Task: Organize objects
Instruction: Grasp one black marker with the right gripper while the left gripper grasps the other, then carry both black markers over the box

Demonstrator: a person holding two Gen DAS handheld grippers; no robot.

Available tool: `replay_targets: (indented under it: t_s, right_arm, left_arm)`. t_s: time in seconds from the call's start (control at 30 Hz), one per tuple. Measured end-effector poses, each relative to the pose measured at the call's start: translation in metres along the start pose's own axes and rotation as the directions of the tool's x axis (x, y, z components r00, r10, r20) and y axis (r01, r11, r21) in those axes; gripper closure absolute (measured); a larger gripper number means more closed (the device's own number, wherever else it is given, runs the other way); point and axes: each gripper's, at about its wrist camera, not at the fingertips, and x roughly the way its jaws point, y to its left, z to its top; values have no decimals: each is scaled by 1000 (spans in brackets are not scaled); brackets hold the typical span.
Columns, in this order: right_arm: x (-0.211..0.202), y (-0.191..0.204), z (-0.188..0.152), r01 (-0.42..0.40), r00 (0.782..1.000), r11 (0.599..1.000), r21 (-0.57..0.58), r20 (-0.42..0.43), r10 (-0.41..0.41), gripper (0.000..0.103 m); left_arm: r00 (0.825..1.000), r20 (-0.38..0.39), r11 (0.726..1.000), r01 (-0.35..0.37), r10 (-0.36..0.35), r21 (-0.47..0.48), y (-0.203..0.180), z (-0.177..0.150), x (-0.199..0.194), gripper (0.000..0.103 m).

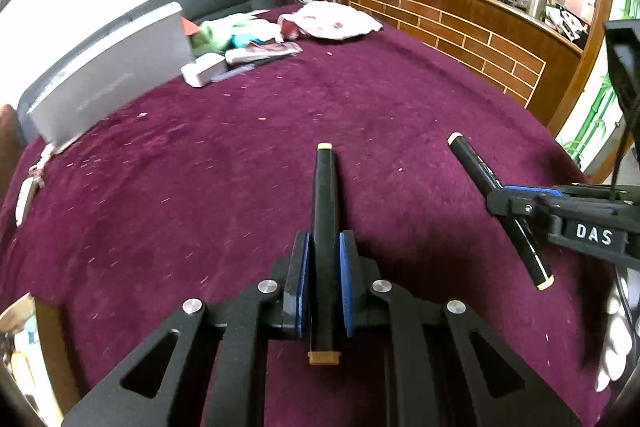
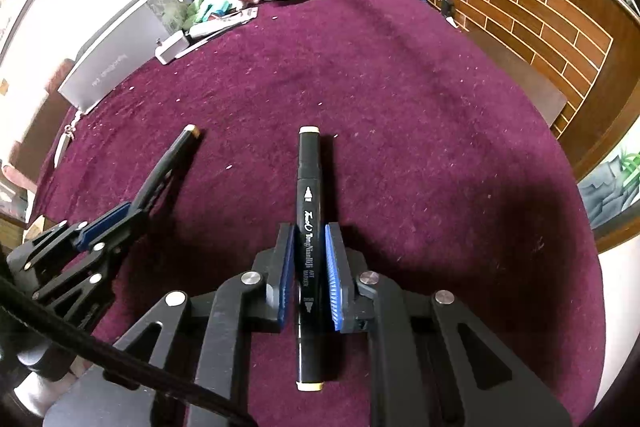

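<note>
Markers sit clamped in both grippers: left marker in your left gripper, right marker in your right gripper. Each is pinched by narrow fingers, so a quick swing can make it pivot or drop on the counter.

Two black art markers, both held above the maroon tablecloth. First marker: black barrel, tan-orange caps at both ends, pinched mid-barrel between blue pads, lying lengthwise along the fingers, far end pointing away over the cloth; in the right wrist view it shows at left, tilted, only the front half visible. Second marker: black barrel, cream end caps, white lettering and tip icons along its side, also pinched mid-barrel between blue pads, lengthwise. In the left wrist view it sits at right, slanted diagonally. The markers are apart, not touching.
</note>
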Motion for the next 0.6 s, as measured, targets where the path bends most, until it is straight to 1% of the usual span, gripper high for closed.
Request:
replay_targets:
  t_s: [0.07,0.17,0.2,0.37,0.47,0.6]
  right_arm:
    - [-5,5,-4,-5,1000,1000,-12,7,5,90]
    - [-14,17,-11,-27,999,999,-36,19,28,90]
    - [-18,21,-13,-36,999,999,-41,24,37,90]
    - [-33,46,-25,-79,996,994,-76,26,82,90]
    - [-40,67,-33,-94,995,990,-110,26,98,90]
    - [-51,101,-46,-127,991,977,-171,24,133,90]
  left_arm:
    - [1000,11,1000,-22,22,-15,3,-5,-12,92]
    - [998,30,997,-46,48,-64,12,-17,-31,92]
    - [997,44,995,-63,66,-76,16,-22,-41,92]
    - [990,88,987,-100,112,-125,34,-45,-76,92]
    - [985,108,976,-114,135,-183,52,-62,-97,92]
    - [978,124,955,-132,170,-264,81,-90,-123,92]
